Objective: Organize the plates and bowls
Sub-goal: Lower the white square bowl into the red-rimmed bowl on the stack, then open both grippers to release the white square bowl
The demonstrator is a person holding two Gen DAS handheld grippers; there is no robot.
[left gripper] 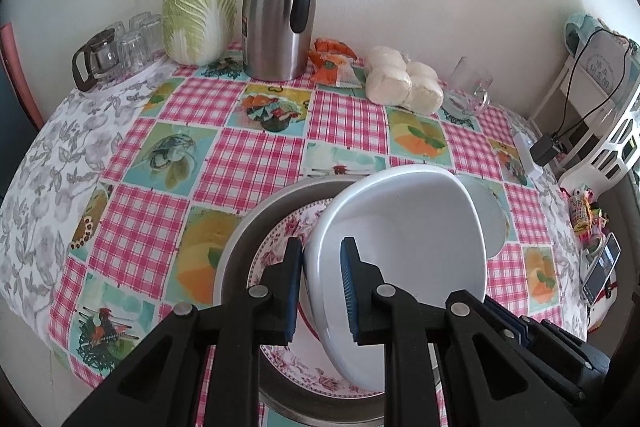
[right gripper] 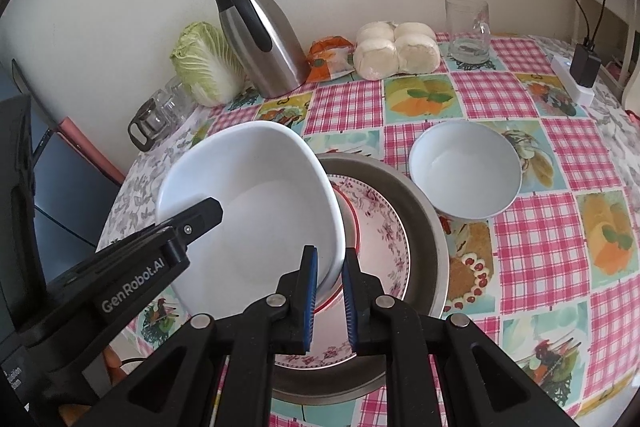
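Both grippers hold one large white squarish bowl, tilted, above a floral plate that lies inside a metal basin. My left gripper is shut on the bowl's left rim; it also shows in the right wrist view. My right gripper is shut on the bowl's right rim. A smaller round white bowl stands on the tablecloth right of the basin.
At the table's back stand a steel thermos jug, a napa cabbage, a bag of buns, a glass mug, and upturned glasses with a small glass pot. A power strip lies at right.
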